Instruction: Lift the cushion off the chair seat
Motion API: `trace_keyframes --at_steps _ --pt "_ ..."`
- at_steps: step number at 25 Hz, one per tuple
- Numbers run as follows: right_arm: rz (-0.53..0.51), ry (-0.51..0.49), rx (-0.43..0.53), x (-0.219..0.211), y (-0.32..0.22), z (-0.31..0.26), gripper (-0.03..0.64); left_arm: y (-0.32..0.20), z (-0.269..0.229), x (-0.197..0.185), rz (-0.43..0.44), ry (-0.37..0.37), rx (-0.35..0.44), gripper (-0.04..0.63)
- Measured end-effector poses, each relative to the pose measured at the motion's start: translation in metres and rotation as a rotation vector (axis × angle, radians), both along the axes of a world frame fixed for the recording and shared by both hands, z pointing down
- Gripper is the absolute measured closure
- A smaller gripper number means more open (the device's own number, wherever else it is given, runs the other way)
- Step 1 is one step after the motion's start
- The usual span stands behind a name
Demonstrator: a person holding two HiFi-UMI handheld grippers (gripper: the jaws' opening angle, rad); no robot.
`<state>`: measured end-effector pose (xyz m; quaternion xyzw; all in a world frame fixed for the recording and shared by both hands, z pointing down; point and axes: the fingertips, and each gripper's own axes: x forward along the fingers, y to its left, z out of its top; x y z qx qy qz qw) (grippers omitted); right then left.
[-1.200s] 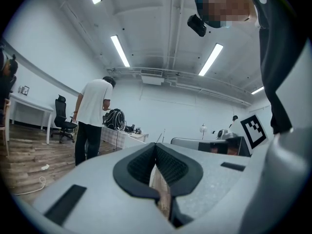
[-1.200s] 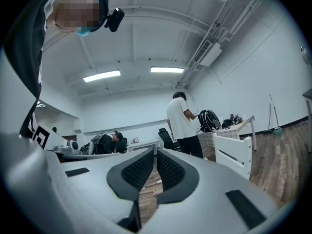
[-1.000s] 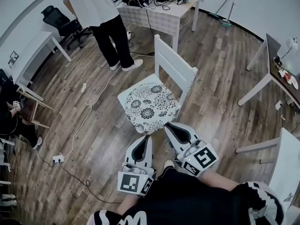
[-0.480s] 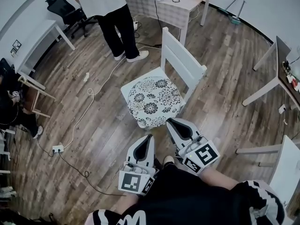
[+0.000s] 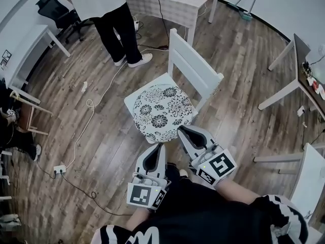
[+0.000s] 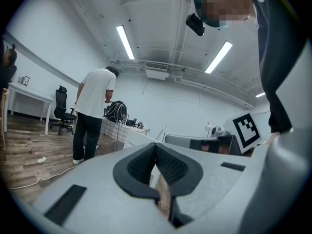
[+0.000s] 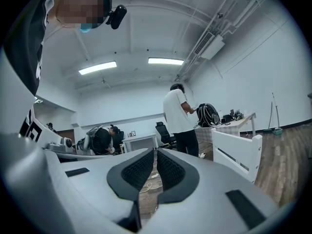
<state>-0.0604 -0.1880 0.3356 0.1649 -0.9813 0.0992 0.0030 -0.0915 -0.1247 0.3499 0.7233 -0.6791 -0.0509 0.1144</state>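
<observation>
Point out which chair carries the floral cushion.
The white slatted chair in the middle of the head view: the floral cushion lies on its seat. The black office chair stands far off, upper left.

Black top, grey tools
Black top (image 5: 203, 215) with white-striped sleeve (image 5: 284, 213) at lower right; pale grey left gripper (image 5: 159, 145) and right gripper (image 5: 181, 129) (black pads (image 5: 152, 159), square-marker cubes (image 5: 143, 195)).

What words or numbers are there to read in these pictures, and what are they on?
None can be read.
On the left gripper a cube, on the right gripper a cube: black-and-white square patterns, not letters.
On the person's black top: white print, cut off, unreadable.
</observation>
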Motion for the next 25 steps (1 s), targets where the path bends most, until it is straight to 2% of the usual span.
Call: trace_keyframes --at_steps 4,12,15,25 --pt "0.019 0.026 -0.017 -0.016 -0.016 0.007 0.581 -0.012 0.001 -0.018 0.012 0.002 -0.010 0.594" --pt "0.012 0.078 -0.045 -0.052 -0.037 0.031 0.578 -0.021 0.014 -0.057 -0.018 0.023 -0.048 0.594" --pt "0.003 0.105 -0.068 -0.063 -0.045 0.045 0.502 -0.022 0.021 -0.067 -0.026 0.031 -0.062 0.594" --pt "-0.017 0.205 -0.097 -0.089 -0.060 0.087 0.482 -0.023 0.038 -0.093 -0.046 0.054 -0.087 0.594"
